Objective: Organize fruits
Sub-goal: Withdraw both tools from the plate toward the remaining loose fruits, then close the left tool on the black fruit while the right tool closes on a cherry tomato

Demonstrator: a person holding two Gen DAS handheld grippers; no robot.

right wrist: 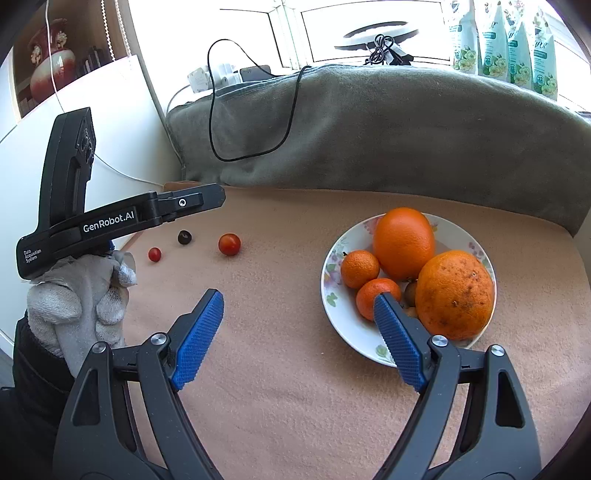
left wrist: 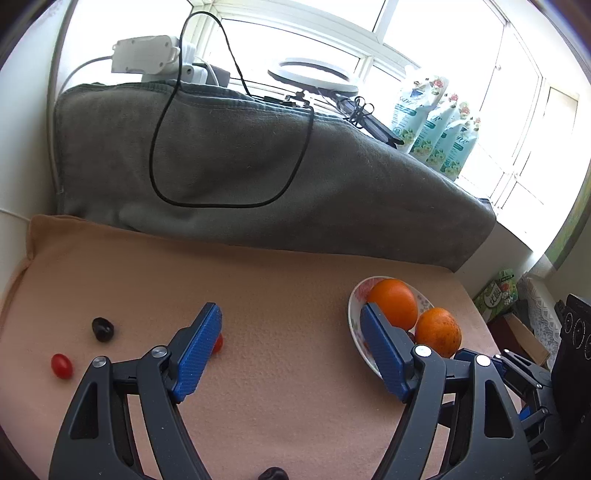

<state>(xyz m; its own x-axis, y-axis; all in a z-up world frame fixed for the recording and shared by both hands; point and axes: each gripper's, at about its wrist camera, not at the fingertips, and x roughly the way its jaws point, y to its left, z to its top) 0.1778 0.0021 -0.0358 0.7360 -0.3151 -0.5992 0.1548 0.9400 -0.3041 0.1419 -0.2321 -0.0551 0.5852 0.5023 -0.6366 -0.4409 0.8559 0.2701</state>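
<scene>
A floral plate on the peach cloth holds two big oranges, two small mandarins and small brown fruits. It also shows in the left wrist view. Loose on the cloth lie a cherry tomato, a smaller red tomato and a dark cherry. In the left wrist view the small tomato and cherry lie left; the other tomato peeks from behind the left finger. My left gripper is open and empty. My right gripper is open and empty beside the plate.
A grey blanket-covered ridge with a black cable borders the cloth at the back. Detergent pouches and a ring light stand on the sill. Another dark fruit lies at the bottom edge of the left wrist view.
</scene>
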